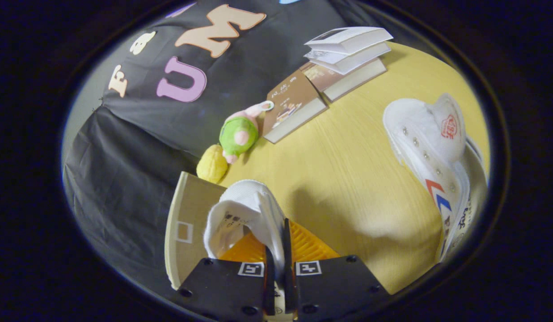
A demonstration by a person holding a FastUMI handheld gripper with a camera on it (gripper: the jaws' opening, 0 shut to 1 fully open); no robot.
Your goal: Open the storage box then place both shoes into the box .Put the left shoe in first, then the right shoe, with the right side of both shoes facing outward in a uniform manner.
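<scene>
My gripper (280, 264) is shut on the collar of a white shoe (247, 214), both fingers pinching its padded rim. That shoe hangs over the beige storage box (187, 232), whose wall shows just left of the fingers. A second white shoe (432, 147) with a red and blue side stripe lies on its side on the yellow table (348, 179), off to the right beyond the fingers.
A green and pink plush toy (238, 132) and a yellow toy (212, 164) sit by the black cloth wall beyond the box. Farther back lies a brown book (294, 105) and a stack of books (348, 56).
</scene>
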